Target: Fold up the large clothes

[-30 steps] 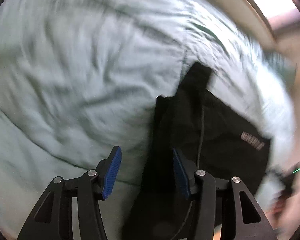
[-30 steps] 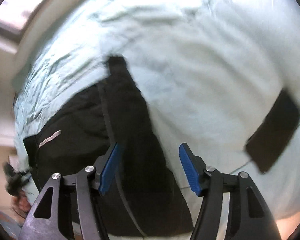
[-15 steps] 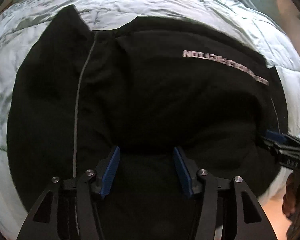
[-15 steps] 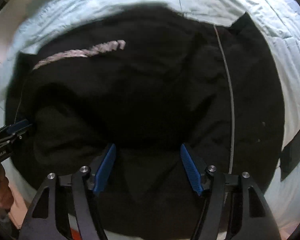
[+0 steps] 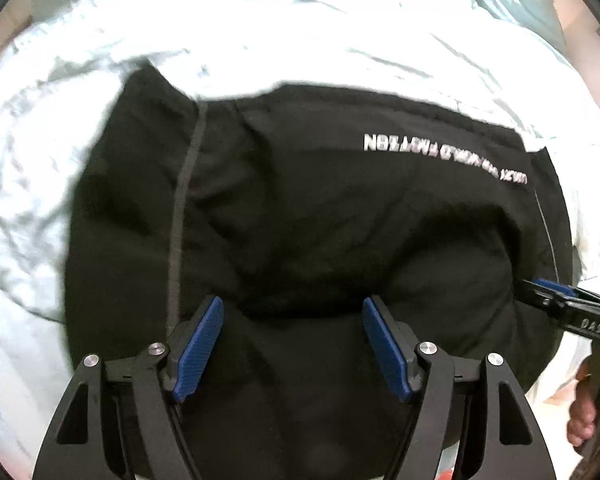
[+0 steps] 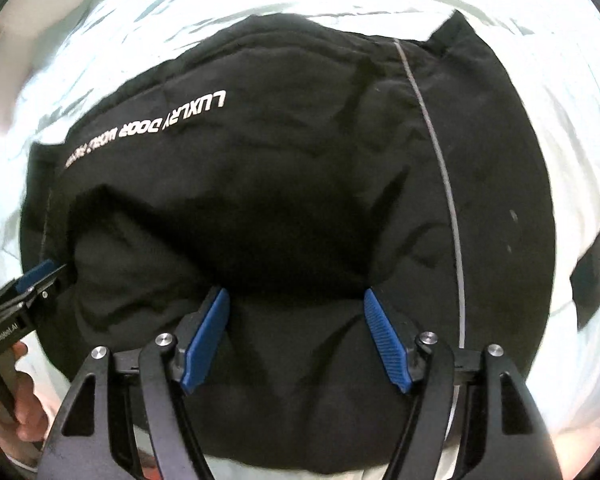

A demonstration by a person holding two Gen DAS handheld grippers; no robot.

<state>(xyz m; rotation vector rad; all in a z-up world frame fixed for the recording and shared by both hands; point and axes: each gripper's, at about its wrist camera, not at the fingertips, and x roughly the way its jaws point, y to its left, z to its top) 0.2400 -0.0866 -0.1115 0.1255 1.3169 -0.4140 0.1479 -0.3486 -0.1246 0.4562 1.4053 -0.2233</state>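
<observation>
A large black garment (image 5: pixel 320 208) with a white printed line of letters (image 5: pixel 440 152) lies bunched on a pale bed cover; it also fills the right wrist view (image 6: pixel 284 200). My left gripper (image 5: pixel 292 344) is open, its blue pads straddling a raised fold near the garment's near edge. My right gripper (image 6: pixel 296 340) is open the same way over another part of the near edge. Each gripper shows in the other's view: the right gripper at the far right of the left wrist view (image 5: pixel 560 300), the left gripper at the far left of the right wrist view (image 6: pixel 32 280).
The pale bed cover (image 5: pixel 260 32) surrounds the garment on all sides. A separate dark strip of fabric (image 6: pixel 596 268) lies on the cover at the right. A pillow or bed edge (image 5: pixel 532 12) shows at the far right corner.
Both grippers swung from the bare cover over onto the black garment, then drew slightly closer to its near fold. Both stayed open.
</observation>
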